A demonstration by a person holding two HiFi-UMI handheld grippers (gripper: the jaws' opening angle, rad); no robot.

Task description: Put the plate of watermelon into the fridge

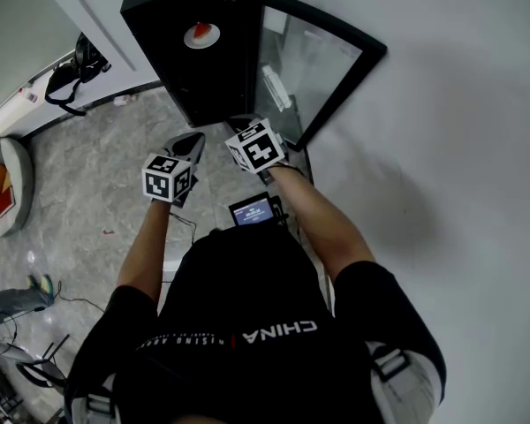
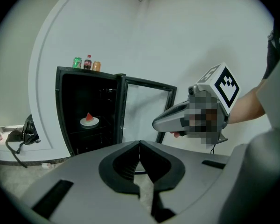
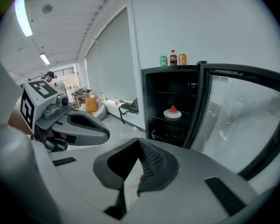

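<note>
Watermelon (image 3: 173, 109) tip-up on plate (image 3: 178, 115)

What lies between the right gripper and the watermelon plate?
Only bare floor between right gripper and watermelon plate in the open fridge, per right gripper view.

Fridge (image 3: 147, 97), black, door open. Middle shelf (image 3: 159, 118): one white plate of watermelon (image 3: 172, 113). Fridge top: green can (image 3: 164, 60), cola bottle (image 3: 173, 58) and orange can (image 3: 182, 59), side by side. Grey marbled floor (image 1: 97, 184): black bag (image 1: 69, 79) far left by the wall, round cushioned seat (image 1: 4, 184) left.

Left tongs (image 2: 140, 143) closed, right tongs (image 3: 140, 142) closed, both empty
</note>
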